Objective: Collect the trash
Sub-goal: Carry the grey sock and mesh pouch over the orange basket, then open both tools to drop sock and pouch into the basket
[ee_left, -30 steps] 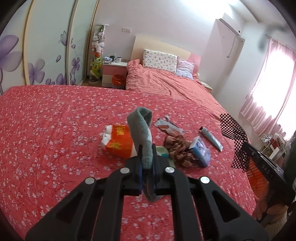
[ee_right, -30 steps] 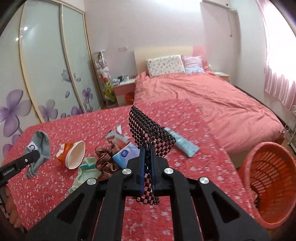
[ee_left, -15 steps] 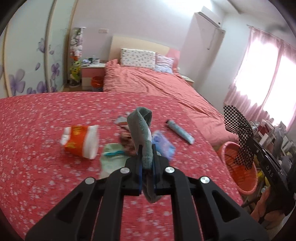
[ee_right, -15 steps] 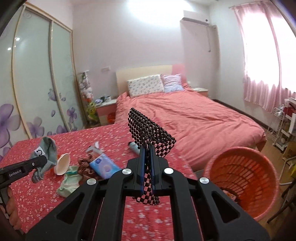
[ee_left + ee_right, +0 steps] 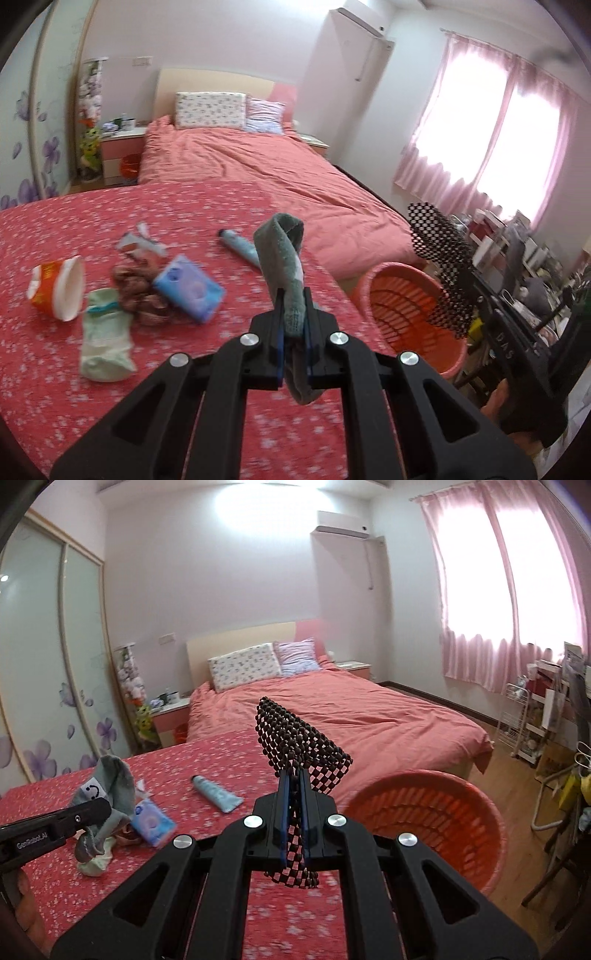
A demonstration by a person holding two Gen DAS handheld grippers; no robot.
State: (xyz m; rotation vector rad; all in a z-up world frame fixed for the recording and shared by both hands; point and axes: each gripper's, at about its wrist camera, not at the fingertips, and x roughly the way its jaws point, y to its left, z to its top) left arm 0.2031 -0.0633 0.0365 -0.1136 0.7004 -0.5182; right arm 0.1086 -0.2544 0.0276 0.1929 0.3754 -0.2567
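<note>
**Both tongs loaded beside the orange basket**

In front of you lies the bed under its red flowered cover, blurred along the near edge in both views. Off its corner, on the floor, stands the orange basket; from the left wrist your right tongs and their mesh hide part of its far rim, and its bottom is hard to make out.

Your right tongs are pressed together on a black beaded mesh piece, which folds over above the fingers and hangs out below them, just beside the basket. Your left tongs pinch a grey sock the same way, over the bed's edge.

The rest of the items lie on the cover:
- a pale green sock, partly hidden by the grey sock in the right view
- an orange paper cup on its side
- a blue tissue pack
- a brown scrunchie, touching the pack
- a blue tube, its end hidden behind the grey sock
- a torn wrapper, too blurred to read
</note>
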